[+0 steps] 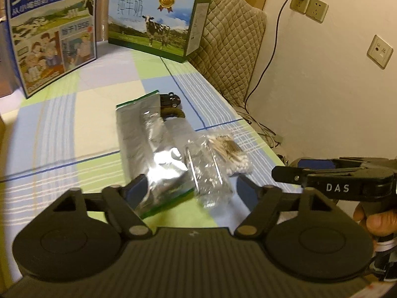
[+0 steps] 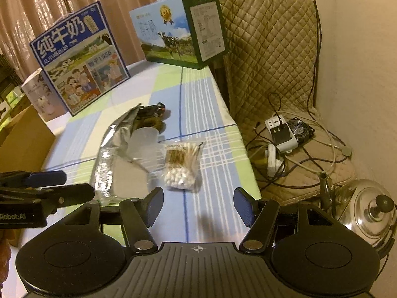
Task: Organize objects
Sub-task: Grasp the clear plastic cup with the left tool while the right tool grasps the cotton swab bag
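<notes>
A silver foil zip bag (image 1: 151, 149) lies on the checked tablecloth, its near end between my left gripper's (image 1: 189, 186) open fingers. A clear plastic cup (image 1: 208, 173) lies on its side beside it. A packet of cotton swabs (image 1: 230, 151) lies to the right. A black toy car (image 1: 170, 100) and a dark object sit behind the bag. In the right wrist view the bag (image 2: 116, 154), cup (image 2: 144, 146), swabs (image 2: 182, 166) and car (image 2: 151, 110) show ahead. My right gripper (image 2: 198, 207) is open and empty, just short of the swabs.
Two milk cartons (image 1: 52, 32) (image 1: 156, 22) stand at the table's far end. A quilted chair (image 2: 268, 57) stands to the right with a power strip, cables and a small fan (image 2: 297, 126). A steel kettle (image 2: 369, 211) sits low right.
</notes>
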